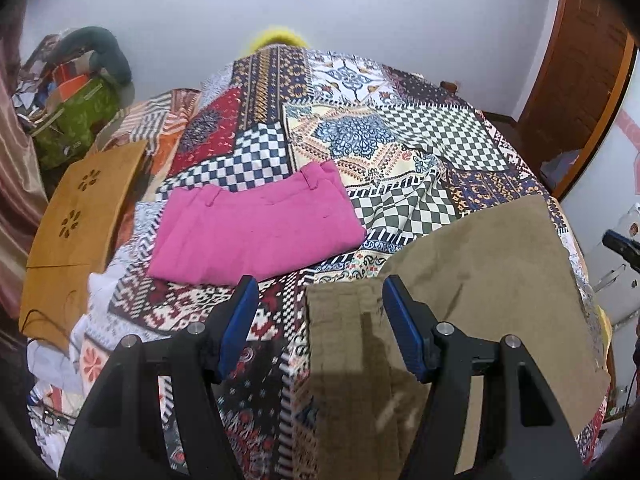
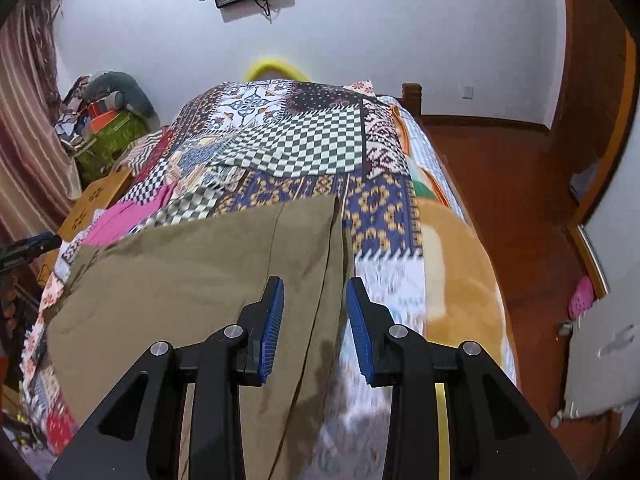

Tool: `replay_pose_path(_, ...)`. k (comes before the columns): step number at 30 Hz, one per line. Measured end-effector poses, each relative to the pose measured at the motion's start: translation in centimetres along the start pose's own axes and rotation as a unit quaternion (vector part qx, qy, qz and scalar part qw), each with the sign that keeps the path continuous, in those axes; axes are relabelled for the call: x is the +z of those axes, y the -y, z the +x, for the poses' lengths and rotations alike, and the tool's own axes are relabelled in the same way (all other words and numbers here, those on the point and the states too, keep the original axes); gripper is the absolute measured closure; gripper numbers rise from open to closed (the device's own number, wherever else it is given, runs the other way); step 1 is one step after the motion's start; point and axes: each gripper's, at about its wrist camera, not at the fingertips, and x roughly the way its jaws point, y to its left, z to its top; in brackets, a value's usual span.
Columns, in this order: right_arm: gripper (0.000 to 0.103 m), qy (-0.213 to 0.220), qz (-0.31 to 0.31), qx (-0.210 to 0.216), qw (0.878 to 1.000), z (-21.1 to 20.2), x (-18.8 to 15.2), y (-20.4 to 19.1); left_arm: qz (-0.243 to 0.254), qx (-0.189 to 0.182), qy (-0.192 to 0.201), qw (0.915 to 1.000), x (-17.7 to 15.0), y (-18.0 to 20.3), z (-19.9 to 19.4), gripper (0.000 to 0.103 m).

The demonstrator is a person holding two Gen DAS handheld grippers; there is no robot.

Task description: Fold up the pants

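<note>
Khaki pants (image 1: 480, 280) lie spread flat on the patterned bedspread (image 1: 360, 140), near its front edge. My left gripper (image 1: 320, 282) hovers open above their left end; its right finger is over the cloth and its left finger over the bedspread. In the right wrist view, the khaki pants (image 2: 200, 272) fill the lower left. My right gripper (image 2: 314, 282) is open over their right edge, and the pads press on nothing. A pink pair of pants (image 1: 256, 228) lies folded further back on the left, and its edge shows as pink cloth (image 2: 120, 216) in the right wrist view.
A wooden board (image 1: 80, 208) with flower cut-outs leans at the bed's left side, below a pile of bags and clothes (image 1: 76, 92). An orange blanket (image 2: 460, 280) covers the bed's right edge beside the red floor (image 2: 500, 180). A wooden door (image 1: 580, 60) stands far right.
</note>
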Motion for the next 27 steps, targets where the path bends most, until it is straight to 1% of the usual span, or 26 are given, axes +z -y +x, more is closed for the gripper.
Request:
replay_pose_path(3,0.074,-0.002,-0.005,-0.003,1.0,1.8,1.2,0.3,-0.004,-0.007,-0.02,0.9998,0.5,0.0,1.8,0.039)
replay_pose_path(7,0.073,-0.006,-0.017,-0.005,1.0,4.3,2.6,0.3,-0.002,-0.006,-0.044,0.999,0.8,0.1,3.8,0.039)
replay_pose_path(9,0.066,-0.011,-0.021,-0.003,1.0,5.7,3.1,0.3,-0.006,-0.007,-0.06,0.9981,0.8,0.1,4.9,0.037)
replay_pose_path(10,0.06,-0.01,-0.023,-0.003,1.0,6.2,3.3,0.4,-0.008,-0.009,-0.065,0.9978,0.7,0.1,5.3,0.037)
replay_pose_path(14,0.06,-0.016,-0.03,-0.005,0.999,8.3,3.8,0.5,-0.024,-0.025,-0.084,0.9958,0.4,0.1,6.7,0.037)
replay_pose_path(17,0.06,-0.024,-0.028,-0.003,0.999,9.5,4.0,0.7,-0.029,-0.03,-0.086,0.9954,0.3,0.2,6.9,0.037)
replay_pose_path(19,0.06,-0.029,-0.027,0.001,0.999,10.3,4.1,0.9,-0.023,-0.031,-0.082,0.9959,0.1,0.5,6.8,0.033)
replay_pose_path(21,0.06,-0.036,-0.028,0.013,0.999,10.9,4.3,1.0,-0.015,-0.028,-0.082,0.9962,-0.2,0.8,6.8,0.032)
replay_pose_path(24,0.06,-0.045,-0.026,0.024,0.998,11.8,4.4,0.8,-0.006,-0.024,-0.084,0.9962,-0.4,1.0,7.2,0.032)
replay_pose_path(27,0.06,-0.054,-0.022,0.033,0.998,12.5,4.4,0.7,-0.009,-0.028,-0.084,0.996,-0.5,0.9,7.3,0.032)
